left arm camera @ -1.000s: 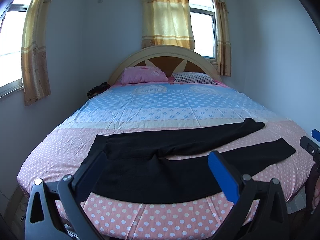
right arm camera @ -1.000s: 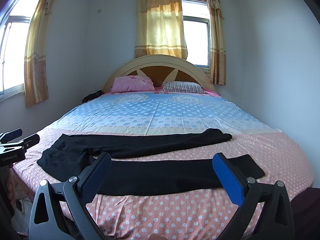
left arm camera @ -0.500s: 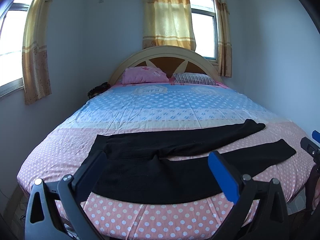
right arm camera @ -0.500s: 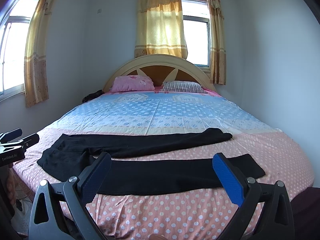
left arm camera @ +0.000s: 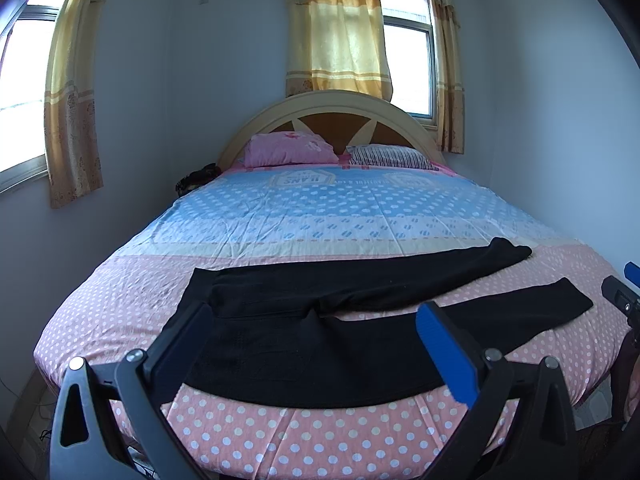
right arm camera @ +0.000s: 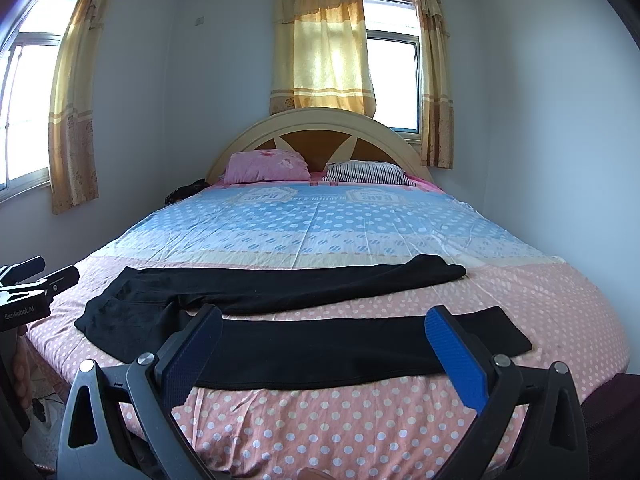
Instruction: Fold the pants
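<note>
the black pants [left arm camera: 320, 344] lie flat across the foot of the bed [left arm camera: 320, 208], on the pink dotted part of the cover, and nothing is folded yet. their long axis runs side to side across my view, waist to my left, the two legs spread apart toward my right with a strip of pink cover showing between them. the far leg angles away toward the blue part of the cover; the near leg runs along close to the bed's front edge.

my left gripper [left arm camera: 316, 322] hangs above and short of the waist and seat, fingers spread wide, nothing between them. my right gripper [right arm camera: 324, 326] sits in front of the near leg, with that leg's cuff [right arm camera: 508, 330] just beyond its right finger; it too is splayed and empty. neither one touches the cloth.

so the split looks natural to me: left is nearer the waistband, right is nearer the leg ends. i judge the first fold is one leg onto the other, and both pinches lie ahead and down from the fingers. the cloth looks limp, so i'd expect it to sag between the two pinches.

behind it all are a pink pillow [left arm camera: 290, 152], a striped pillow [left arm camera: 390, 157] and the arched headboard [left arm camera: 332, 104].
</note>
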The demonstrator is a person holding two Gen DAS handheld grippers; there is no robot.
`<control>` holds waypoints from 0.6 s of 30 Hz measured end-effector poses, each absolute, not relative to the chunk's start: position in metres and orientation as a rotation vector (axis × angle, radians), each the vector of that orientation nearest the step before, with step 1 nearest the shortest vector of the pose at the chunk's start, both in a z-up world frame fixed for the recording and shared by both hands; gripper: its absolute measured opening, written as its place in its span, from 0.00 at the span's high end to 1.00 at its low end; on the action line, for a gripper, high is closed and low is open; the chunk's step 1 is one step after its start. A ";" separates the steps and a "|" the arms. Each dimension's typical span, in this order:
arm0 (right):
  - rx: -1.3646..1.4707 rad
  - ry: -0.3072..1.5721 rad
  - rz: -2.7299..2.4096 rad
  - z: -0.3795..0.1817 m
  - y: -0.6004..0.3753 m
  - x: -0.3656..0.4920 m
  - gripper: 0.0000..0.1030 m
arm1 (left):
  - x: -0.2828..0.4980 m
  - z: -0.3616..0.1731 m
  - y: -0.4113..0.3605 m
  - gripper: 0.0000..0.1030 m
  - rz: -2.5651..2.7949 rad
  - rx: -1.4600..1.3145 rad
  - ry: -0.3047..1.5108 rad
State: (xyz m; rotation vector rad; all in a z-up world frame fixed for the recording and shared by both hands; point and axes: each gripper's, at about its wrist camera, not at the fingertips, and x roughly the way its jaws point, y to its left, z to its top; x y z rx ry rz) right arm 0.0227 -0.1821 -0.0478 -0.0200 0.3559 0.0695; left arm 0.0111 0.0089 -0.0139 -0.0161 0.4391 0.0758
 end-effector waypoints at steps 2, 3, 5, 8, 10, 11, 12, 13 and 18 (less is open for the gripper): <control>-0.019 0.358 0.071 -0.049 -0.181 0.023 0.01 | 0.011 -0.014 0.009 0.00 0.075 -0.018 0.439; -0.019 0.359 0.071 -0.049 -0.181 0.023 0.01 | 0.011 -0.014 0.009 0.00 0.076 -0.017 0.439; -0.019 0.359 0.073 -0.049 -0.181 0.023 0.01 | 0.011 -0.014 0.009 0.00 0.076 -0.017 0.439; -0.020 0.363 0.074 -0.050 -0.181 0.023 0.01 | 0.011 -0.014 0.009 0.00 0.075 -0.018 0.439; -0.020 0.365 0.075 -0.051 -0.181 0.024 0.01 | 0.011 -0.014 0.010 0.00 0.075 -0.019 0.440; -0.019 0.365 0.075 -0.051 -0.181 0.024 0.01 | 0.011 -0.014 0.010 0.00 0.075 -0.019 0.440; -0.018 0.366 0.075 -0.051 -0.181 0.024 0.01 | 0.011 -0.014 0.010 0.00 0.075 -0.019 0.440; -0.019 0.366 0.075 -0.051 -0.182 0.025 0.01 | 0.011 -0.014 0.010 0.00 0.075 -0.018 0.440; -0.019 0.371 0.077 -0.053 -0.182 0.027 0.01 | 0.011 -0.015 0.012 0.00 0.074 -0.022 0.441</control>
